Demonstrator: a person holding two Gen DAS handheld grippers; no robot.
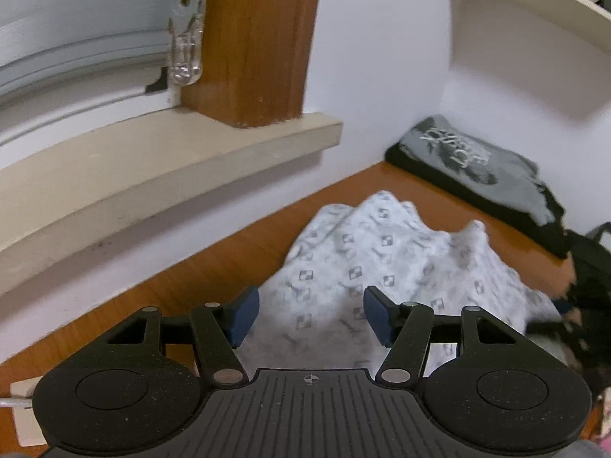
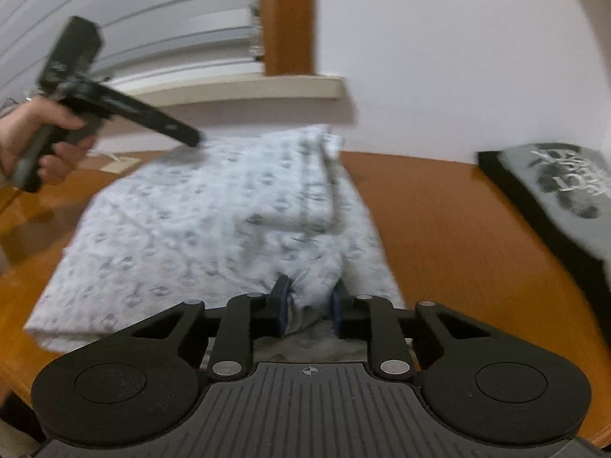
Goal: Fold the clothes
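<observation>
Left wrist view: the left tool [image 1: 311, 318] stands wide open with nothing between its blue pads. It hangs over the near edge of the white patterned garment [image 1: 382, 263], which lies rumpled on the wooden desk [image 1: 214, 267], running from the middle toward 4 o'clock. A folded grey and black shirt [image 1: 477, 168] rests at 2 o'clock against the wall, apart from the white one. A windowsill [image 1: 152, 164] runs across at 10 o'clock. The risk here, as I judge it, is that this tool closes on a single loose ridge of cloth, so the layers beneath slide and the fold skews.

Right wrist view: the right tool [image 2: 307, 301] is nearly closed, its pads narrowed around a bunched bit of the white garment's near edge [image 2: 309, 297] at 6 o'clock; blur hides whether they press firmly. The garment spreads from the centre toward 9 o'clock, with a partly folded flap at 12 o'clock. The left tool [image 2: 187, 137] shows at 10 o'clock, held by a hand [image 2: 42, 141], its tip above the far corner. A weak pinch could let the edge slip when lifted. Pulling unevenly against the other side could drag the whole garment toward the folded shirt [image 2: 565, 191] at 3 o'clock.
</observation>
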